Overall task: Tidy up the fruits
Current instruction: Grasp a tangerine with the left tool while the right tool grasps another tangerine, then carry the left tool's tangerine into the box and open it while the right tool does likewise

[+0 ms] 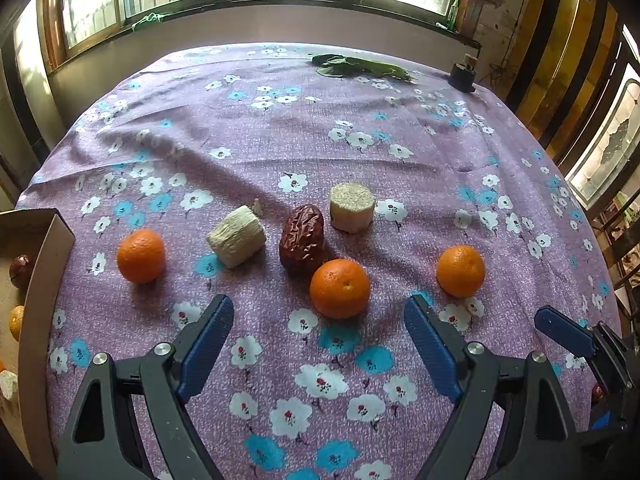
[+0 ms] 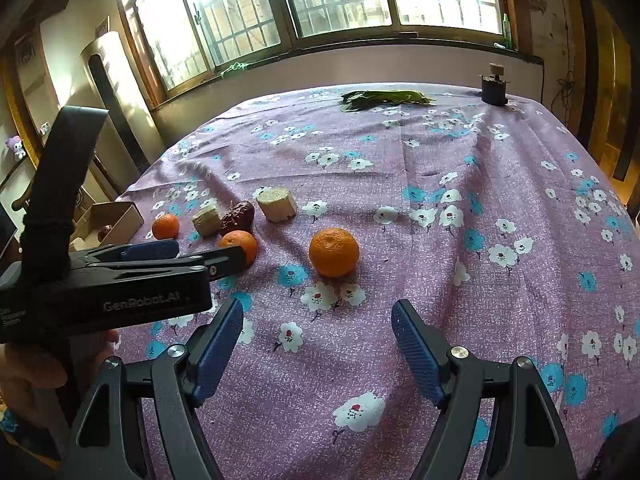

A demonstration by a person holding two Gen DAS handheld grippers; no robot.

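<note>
three round oranges (image 1: 339,288), wrinkled red date (image 1: 301,238)

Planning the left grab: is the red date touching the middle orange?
Cannot tell. In the left wrist view the date and middle orange overlap with no gap visible; in the right wrist view they also overlap, so contact isn't plain.

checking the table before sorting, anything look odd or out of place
Yes: two corn pieces, one lying on its side and one upright, sit among the oranges. A leafy green lies alone at the far edge. Nothing looks spilled.
</note>
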